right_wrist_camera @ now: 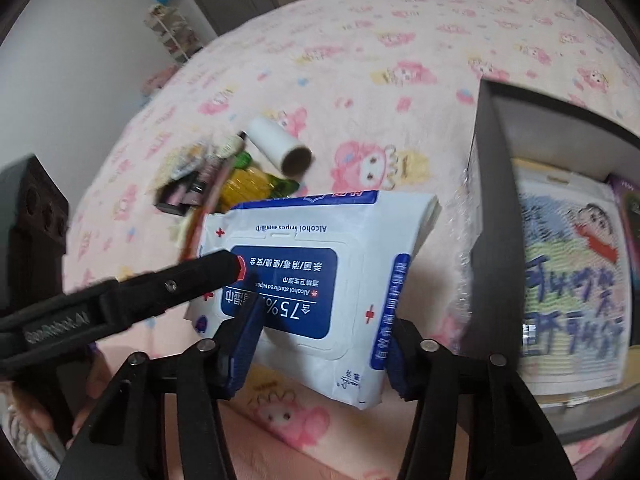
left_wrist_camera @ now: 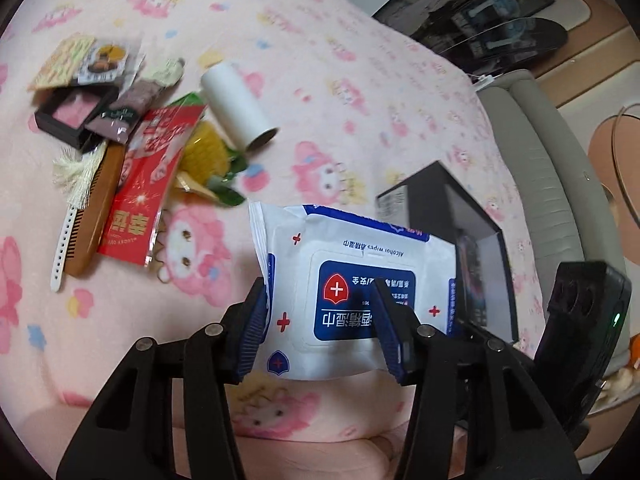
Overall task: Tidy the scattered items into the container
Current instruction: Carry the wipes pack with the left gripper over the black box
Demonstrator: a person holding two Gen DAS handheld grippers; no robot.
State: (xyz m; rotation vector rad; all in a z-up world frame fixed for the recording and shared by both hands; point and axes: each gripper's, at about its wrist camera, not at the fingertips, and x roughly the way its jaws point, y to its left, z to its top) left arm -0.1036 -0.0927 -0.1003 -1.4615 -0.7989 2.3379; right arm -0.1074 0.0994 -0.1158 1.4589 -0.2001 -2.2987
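Here, both hand-held grippers meet on one object. My left hand-held gripper [left_wrist_camera: 322, 322] pinches the pack of alcohol wipes [left_wrist_camera: 352, 280] across its near end, one blue pad on the pack's left edge, the other pressed onto its printed face. In the right wrist view my right hand-held gripper [right_wrist_camera: 320, 344] straddles the same pack's near right corner; its pads look to touch the wrapper, but I cannot tell whether it truly bears on it. The pack sits above the pink bed cover [left_wrist_camera: 360, 80], just beside the black box [right_wrist_camera: 492, 200], which lies at three o'clock of it and already holds printed items.

I judge the step in hand to be carrying the pack over the box's near wall. To do it well, I would keep the pack level, lift it clear of the wall before moving toward three o'clock, and let one gripper lead so the soft wrapper is not twisted between two grips. I would release only once the pack lies flat inside.

The remaining clutter, including a white roll [left_wrist_camera: 238, 106], a red packet [left_wrist_camera: 140, 188] and a wooden comb [left_wrist_camera: 98, 208], waits at ten o'clock.
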